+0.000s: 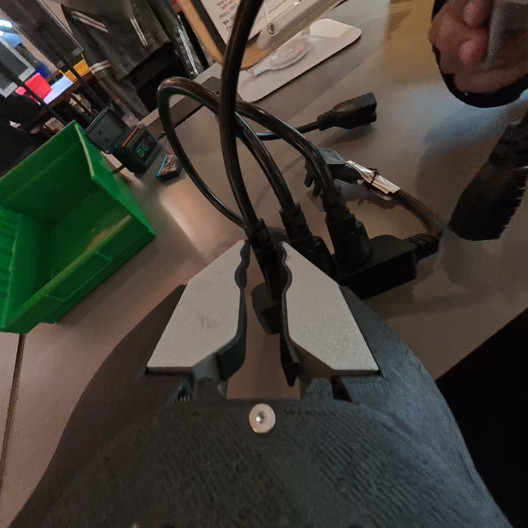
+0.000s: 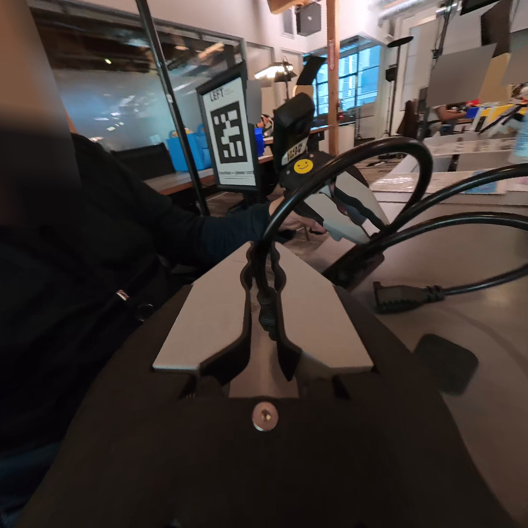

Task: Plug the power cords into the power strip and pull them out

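In the left wrist view my left gripper is shut on a black plug at the near end of the black power strip. Whether its prongs sit in the strip is hidden. Two more black plugs stand in the strip. In the right wrist view my right gripper is shut on a black power cord just above its connector end. The cord arches over to the left gripper, which is at the power strip.
A green bin stands left of the strip. A loose cord connector lies on the table. The strip's own plug and braided cable lie to the right. A small device with a display is at the back. The gap from one gripper's tips to the other's is roughly 15 centimeters.
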Demonstrator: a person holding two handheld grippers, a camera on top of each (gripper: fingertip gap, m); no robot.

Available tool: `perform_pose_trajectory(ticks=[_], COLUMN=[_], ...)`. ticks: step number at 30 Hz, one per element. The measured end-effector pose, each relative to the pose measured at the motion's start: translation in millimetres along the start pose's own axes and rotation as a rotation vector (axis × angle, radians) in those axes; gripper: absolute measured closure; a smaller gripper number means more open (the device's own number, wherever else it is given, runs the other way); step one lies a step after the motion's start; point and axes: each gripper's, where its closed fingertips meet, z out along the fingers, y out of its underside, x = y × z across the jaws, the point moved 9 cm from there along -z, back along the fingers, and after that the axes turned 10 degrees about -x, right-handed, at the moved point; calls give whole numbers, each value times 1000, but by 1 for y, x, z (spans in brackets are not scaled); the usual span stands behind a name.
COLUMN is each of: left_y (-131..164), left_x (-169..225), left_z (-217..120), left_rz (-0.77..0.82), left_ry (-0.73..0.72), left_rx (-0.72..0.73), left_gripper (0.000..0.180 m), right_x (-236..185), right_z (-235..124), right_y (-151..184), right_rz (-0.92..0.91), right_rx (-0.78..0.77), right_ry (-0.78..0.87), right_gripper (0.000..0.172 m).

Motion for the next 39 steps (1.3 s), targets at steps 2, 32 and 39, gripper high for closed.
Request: perform_pose_trajectory(ticks=[2, 32, 39], left_y=[-3, 4, -2], left_x=[5, 26, 36], left_z=[2, 11, 15], left_rz=[17, 56, 106], left_ry=[7, 275, 255], left_rx=[-8, 168, 180], left_gripper=[163, 160, 160], right_x=[0, 18, 33], right_z=[-2, -79, -75], right_y=[-5, -23, -11], right_rz=[19, 121, 221], right_rx=[47, 403, 229], right_ry=[8, 407, 510], right_gripper=[153, 114, 117])
